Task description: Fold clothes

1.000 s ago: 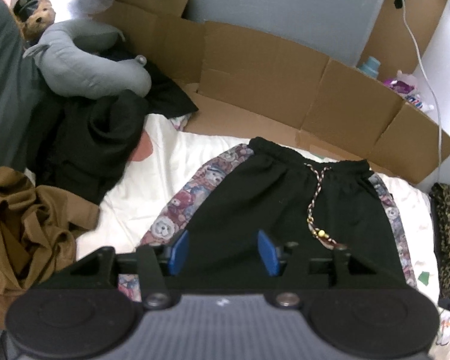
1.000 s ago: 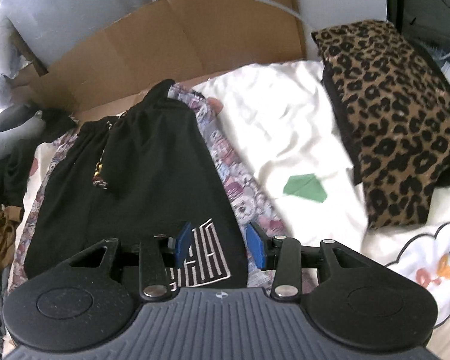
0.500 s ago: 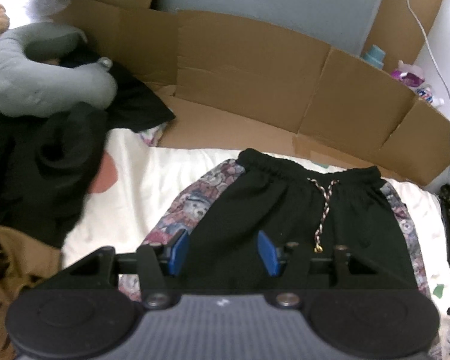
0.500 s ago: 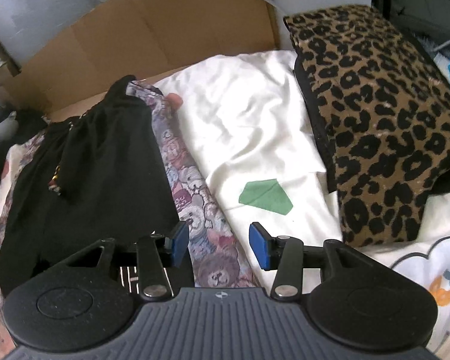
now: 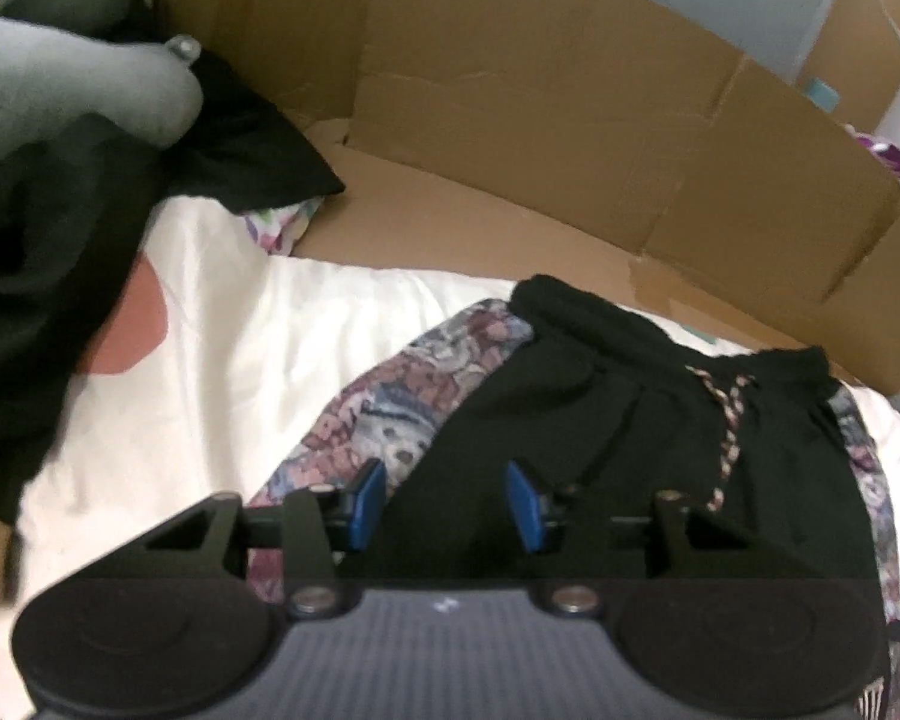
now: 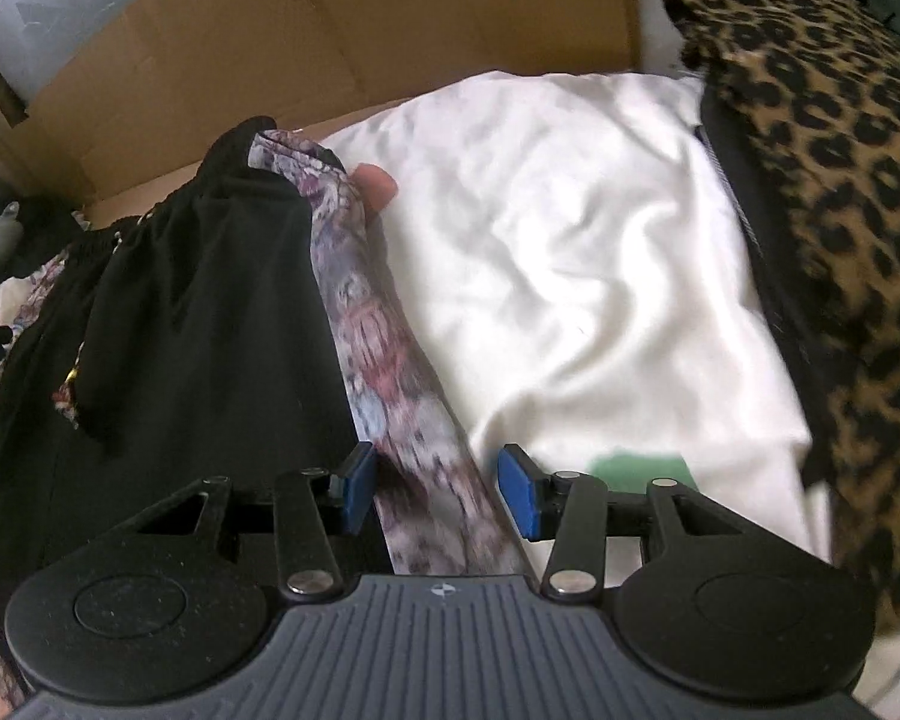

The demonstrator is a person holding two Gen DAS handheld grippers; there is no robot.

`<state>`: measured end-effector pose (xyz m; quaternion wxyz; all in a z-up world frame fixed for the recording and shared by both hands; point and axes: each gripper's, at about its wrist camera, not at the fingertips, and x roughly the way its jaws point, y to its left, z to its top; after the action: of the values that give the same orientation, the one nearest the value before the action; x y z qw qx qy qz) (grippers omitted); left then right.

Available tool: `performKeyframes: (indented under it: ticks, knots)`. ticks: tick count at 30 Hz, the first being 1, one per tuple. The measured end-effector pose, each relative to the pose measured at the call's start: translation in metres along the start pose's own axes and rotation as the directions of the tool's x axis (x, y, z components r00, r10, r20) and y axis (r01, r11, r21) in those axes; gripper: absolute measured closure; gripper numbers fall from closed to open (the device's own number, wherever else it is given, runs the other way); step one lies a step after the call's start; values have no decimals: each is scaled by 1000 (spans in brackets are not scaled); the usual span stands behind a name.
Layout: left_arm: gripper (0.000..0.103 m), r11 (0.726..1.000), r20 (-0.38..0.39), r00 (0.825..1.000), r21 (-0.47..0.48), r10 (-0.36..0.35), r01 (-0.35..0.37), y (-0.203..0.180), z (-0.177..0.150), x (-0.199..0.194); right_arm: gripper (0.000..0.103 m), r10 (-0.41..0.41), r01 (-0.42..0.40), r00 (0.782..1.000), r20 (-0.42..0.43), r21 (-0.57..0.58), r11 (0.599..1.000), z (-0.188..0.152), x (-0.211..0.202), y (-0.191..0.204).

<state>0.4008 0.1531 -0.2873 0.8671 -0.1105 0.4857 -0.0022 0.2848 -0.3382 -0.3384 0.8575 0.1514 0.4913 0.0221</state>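
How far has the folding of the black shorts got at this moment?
Done: black shorts lie spread flat on the white sheet, unfolded. In hand: nothing; left gripper and right gripper hover open over the patterned side stripes. Left: every fold.

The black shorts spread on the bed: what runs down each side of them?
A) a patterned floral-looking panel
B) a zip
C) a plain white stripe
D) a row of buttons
A: the black shorts have a pink-and-grey patterned panel along the outer edge, seen in both wrist views.
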Motion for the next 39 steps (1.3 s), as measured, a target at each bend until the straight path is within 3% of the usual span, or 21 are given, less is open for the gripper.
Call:
performKeyframes:
  ticks: [4, 10, 16, 21, 23, 27, 29, 30, 31, 39]
  knots:
    - [62, 996, -16, 1000, -83, 17, -19, 19, -3, 21, 51, -4, 4, 1000, 19, 4, 1000, 11, 12, 2]
    - [65, 996, -5, 999, -75, 39, -39, 26, -1, 29, 51, -6, 7, 999, 42, -23, 1000, 30, 22, 7]
    - [65, 997, 15, 999, -70, 31, -30, 24, 1, 6, 51, 36, -28, 996, 81, -98, 995, 51, 26, 27]
    - [67, 999, 2, 1000, -50, -11, 11, 20, -11, -12, 54, 41, -37, 998, 37, -113, 993, 60, 38, 37]
    - [67, 999, -4, 1000, -30, -17, 17, 18, -16, -14, 61, 42, -39, 999, 21, -103, 994, 63, 41, 38]
    - [67, 1000, -26, 1000, -18, -3, 3, 19, -22, -7, 65, 51, -51, 999, 13, -42, 998, 70, 43, 27]
    - [71, 1000, -44, 999, -22, 21, -21, 23, -26, 0, 87, 55, -55, 998, 3, -9, 998, 71, 46, 22]
    - [74, 999, -44, 999, -24, 30, -31, 26, -28, 4, 92, 57, -57, 998, -1, 6, 998, 72, 48, 19]
    - [80, 999, -44, 998, -27, 38, -39, 28, -29, 8, 93, 51, -51, 999, -2, -8, 999, 72, 48, 21]
    - [85, 997, -30, 997, 7, 73, -73, 26, -32, 8, 103, -50, 53, 998, 36, -76, 996, 75, 39, 34]
